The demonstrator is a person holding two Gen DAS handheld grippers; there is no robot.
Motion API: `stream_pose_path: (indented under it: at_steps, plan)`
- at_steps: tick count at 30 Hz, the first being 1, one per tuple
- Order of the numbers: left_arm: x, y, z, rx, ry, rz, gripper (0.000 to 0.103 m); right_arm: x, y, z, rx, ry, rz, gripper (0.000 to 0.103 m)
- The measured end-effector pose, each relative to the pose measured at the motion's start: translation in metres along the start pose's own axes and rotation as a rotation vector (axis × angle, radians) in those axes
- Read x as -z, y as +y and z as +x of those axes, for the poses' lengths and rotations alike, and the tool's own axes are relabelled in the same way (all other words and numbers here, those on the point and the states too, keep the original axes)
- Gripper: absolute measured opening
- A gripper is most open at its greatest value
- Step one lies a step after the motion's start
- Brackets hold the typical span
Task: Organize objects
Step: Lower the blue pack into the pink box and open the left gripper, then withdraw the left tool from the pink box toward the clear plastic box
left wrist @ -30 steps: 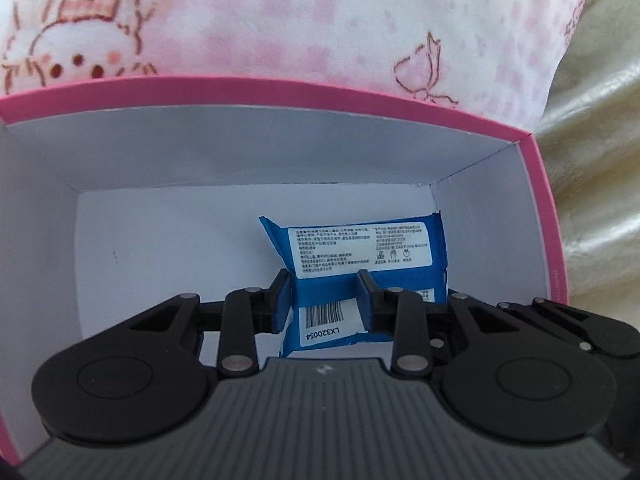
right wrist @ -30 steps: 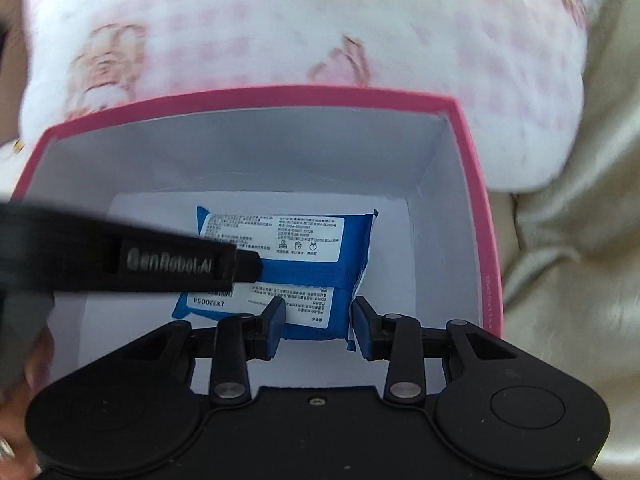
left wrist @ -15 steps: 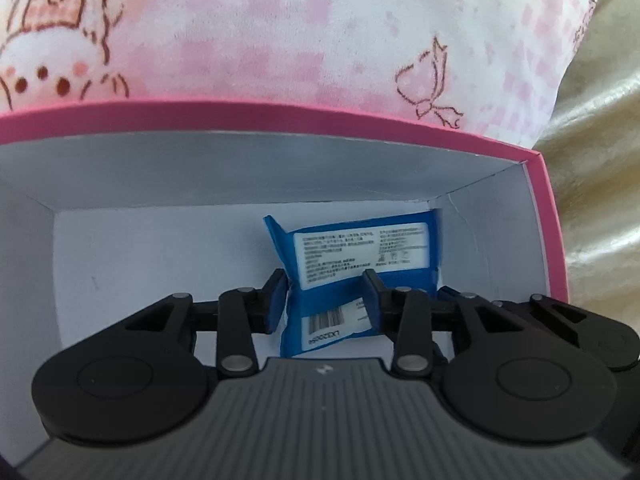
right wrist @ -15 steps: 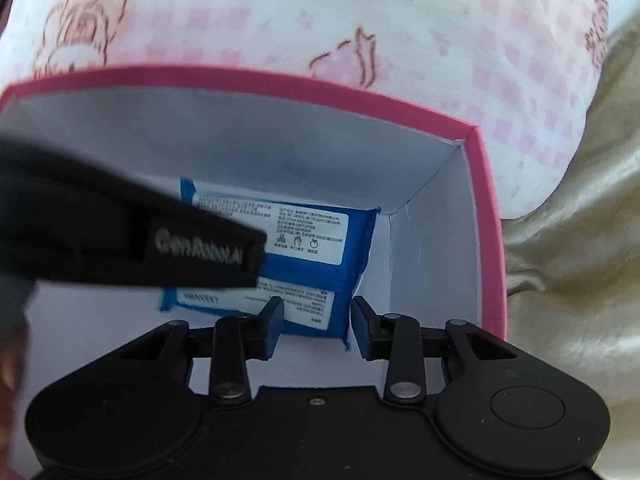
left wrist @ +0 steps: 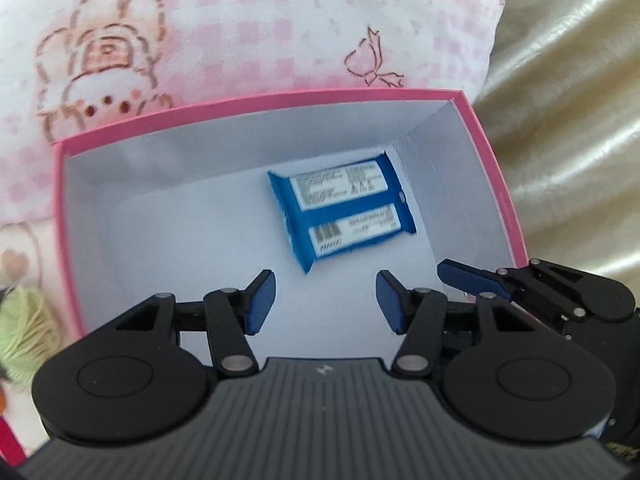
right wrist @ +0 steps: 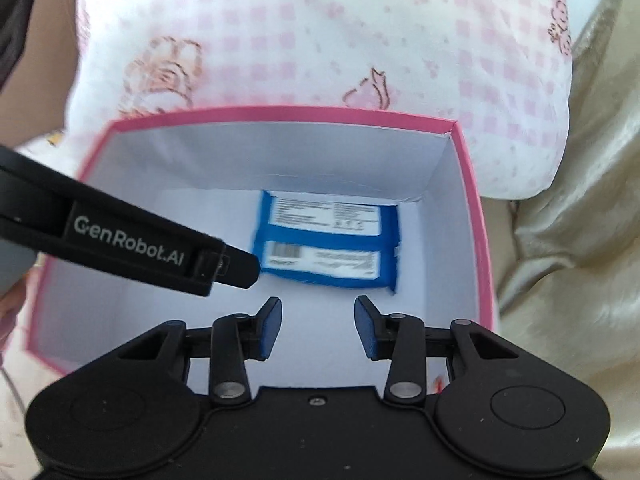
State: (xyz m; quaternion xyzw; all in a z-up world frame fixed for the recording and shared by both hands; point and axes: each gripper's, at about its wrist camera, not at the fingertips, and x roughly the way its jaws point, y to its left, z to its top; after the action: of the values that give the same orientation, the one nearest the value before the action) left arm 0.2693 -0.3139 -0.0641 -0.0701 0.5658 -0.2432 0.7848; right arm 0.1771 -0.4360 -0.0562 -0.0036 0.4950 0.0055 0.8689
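Observation:
A blue wet-wipe packet with white labels lies flat on the floor of a pink-rimmed white box, near its far right corner. It also shows in the right wrist view inside the box. My left gripper is open and empty, above and short of the packet. My right gripper is open and empty too, just short of the packet. The right gripper's fingers show at the right of the left wrist view. The left gripper's body crosses the left of the right wrist view.
The box rests against a pink-and-white patterned pillow. Beige satin fabric lies to the right. A green yarn-like object sits outside the box's left wall.
Both grippers have opened and let go of the blue packet. Both have drawn back and up, so the packet now lies alone on the box floor.

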Motion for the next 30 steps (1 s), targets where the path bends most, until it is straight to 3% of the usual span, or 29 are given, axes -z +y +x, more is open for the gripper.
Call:
stream_pose_path:
  at_steps: [7,13,16,23,30]
  plan:
    - [0.026,0.009,-0.048,-0.033,-0.009,0.058,0.055,0.007,0.007,-0.042,-0.059,-0.049,0.032,0.048]
    - [0.061,0.015,-0.099,0.026,-0.098,0.06,0.055,0.023,0.009,-0.073,-0.063,-0.087,0.033,0.049]
    - [0.072,0.011,-0.118,-0.012,-0.125,0.082,0.055,0.027,0.013,-0.091,-0.06,-0.09,0.021,0.05]
    - [0.092,0.003,-0.156,-0.058,-0.133,0.195,0.057,0.041,0.029,-0.138,-0.019,-0.14,-0.044,0.055]
    - [0.103,0.004,-0.178,-0.052,-0.098,0.228,0.058,0.048,0.045,-0.157,-0.032,-0.151,-0.052,0.062]
